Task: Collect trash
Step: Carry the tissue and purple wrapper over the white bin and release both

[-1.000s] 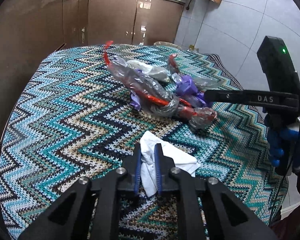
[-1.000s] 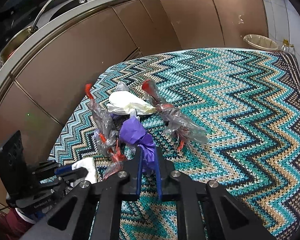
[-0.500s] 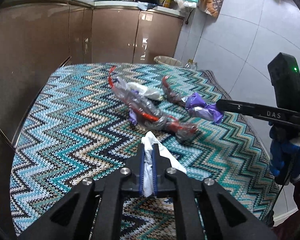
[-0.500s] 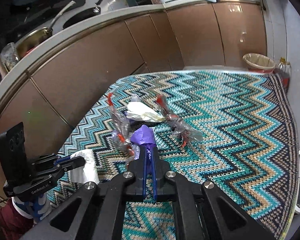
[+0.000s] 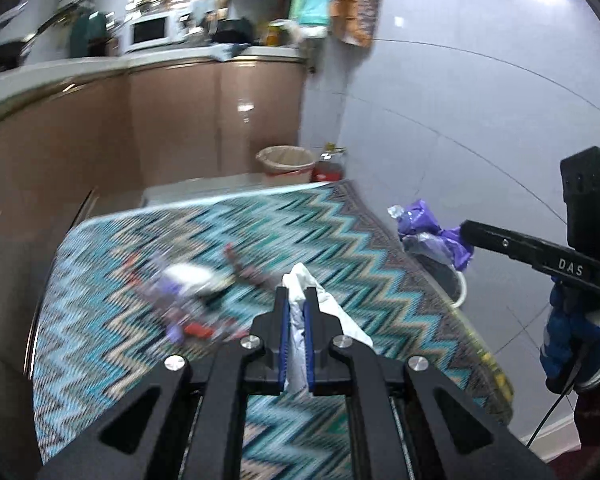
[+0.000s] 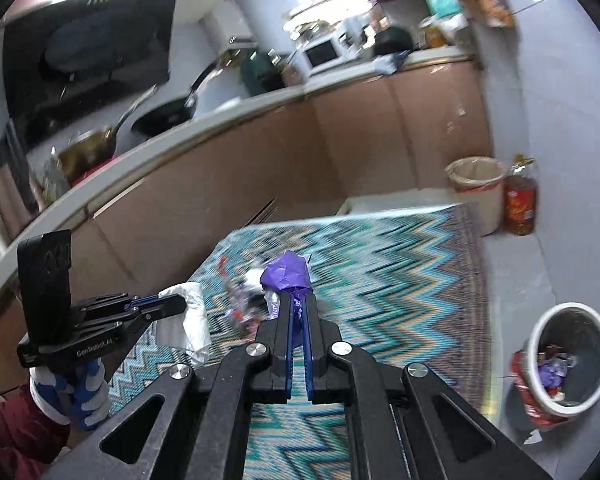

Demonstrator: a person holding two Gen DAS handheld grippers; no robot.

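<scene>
My left gripper (image 5: 295, 300) is shut on a white crumpled tissue (image 5: 300, 284) and holds it in the air above the zigzag-patterned table (image 5: 340, 232); it shows in the right wrist view (image 6: 168, 302) with the tissue (image 6: 190, 320). My right gripper (image 6: 299, 304) is shut on a purple plastic wrapper (image 6: 286, 274), lifted above the table; in the left wrist view the wrapper (image 5: 428, 230) hangs past the table's right edge over a white bin (image 5: 458, 284). More clear and red wrappers (image 5: 188, 284) lie on the table.
A white bin (image 6: 568, 354) holding trash stands on the floor right of the table. A second lined bin (image 6: 476, 184) and a red-labelled bottle (image 6: 520, 204) stand by the far wall. Brown cabinets (image 6: 260, 168) run behind the table.
Both grippers have risen well above the table with their trash. The right gripper has carried the purple wrapper right, past the table edge. The remaining wrappers stay on the table.
</scene>
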